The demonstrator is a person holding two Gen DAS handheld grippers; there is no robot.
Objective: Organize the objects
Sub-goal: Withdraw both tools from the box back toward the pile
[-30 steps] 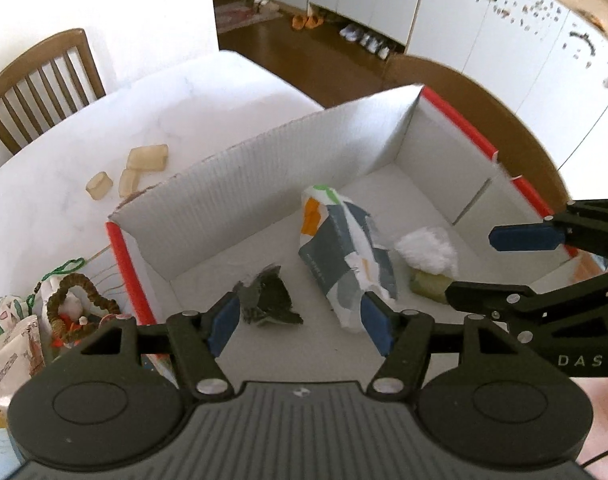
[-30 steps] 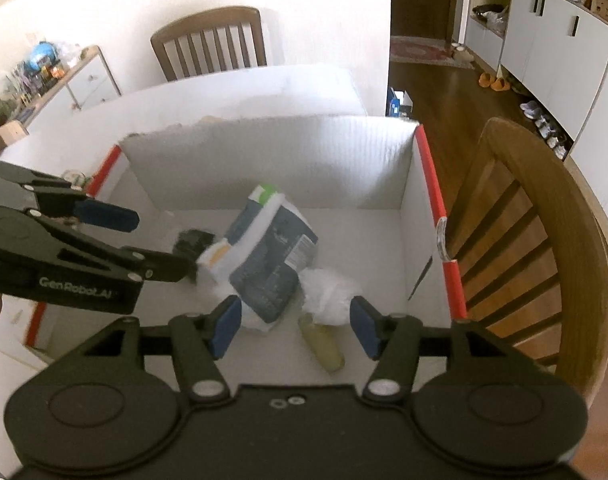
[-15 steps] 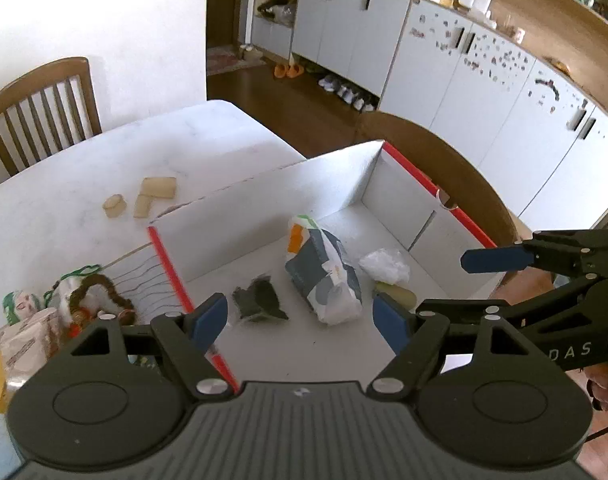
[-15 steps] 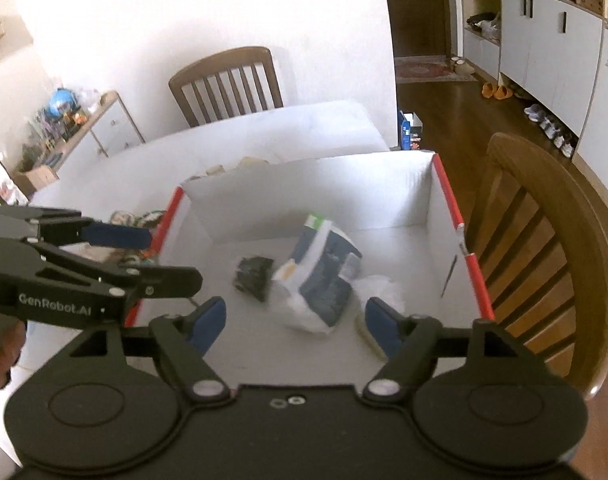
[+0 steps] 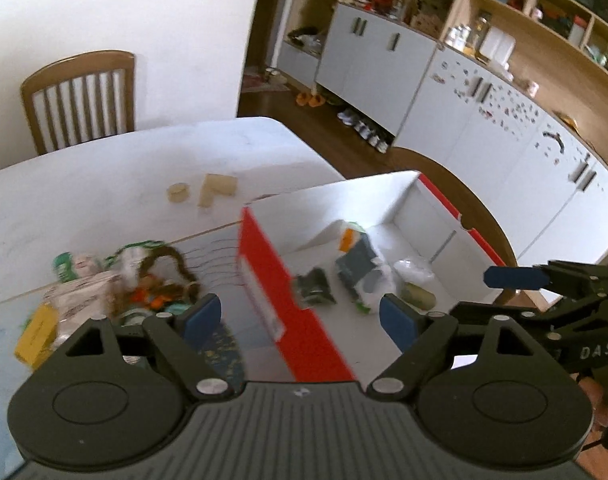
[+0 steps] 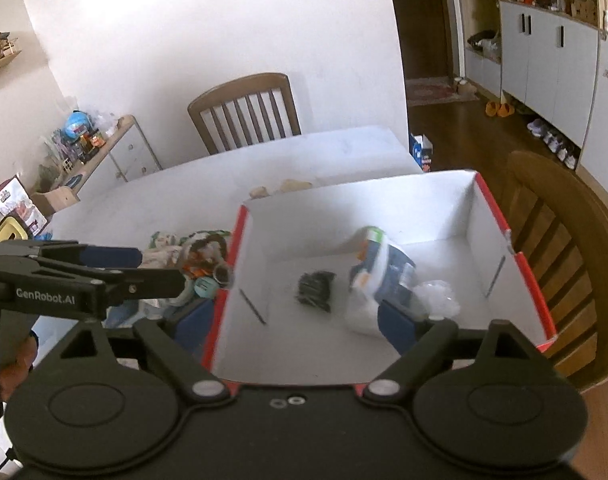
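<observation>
The left gripper (image 5: 299, 318) hung above the near left wall of the cardboard box (image 5: 263, 264), its jaws wide apart after just having been opening, with nothing held between them. The right gripper (image 6: 295, 322) hovered over the near edge of the same box (image 6: 508, 232), released too, its jaws likewise just having spread, and nothing was grasped.

The box stood on the white table (image 5: 103, 184), red outside and white inside. On its floor lay a dark crumpled item (image 6: 315, 289) to the left, a white and grey-blue bag (image 6: 378, 276) in the middle, and a white tuft (image 6: 438, 294) touching a yellowish bottle (image 5: 418, 295) to the right.

Left of the box, on the table, sat a blurred pile of packets and a brown beaded loop (image 5: 159, 276). Farther off lay three pale tan blocks (image 5: 207, 192). A wooden chair (image 6: 243, 110) stood at the far side of the table, another (image 6: 564, 248) just right of the box.
</observation>
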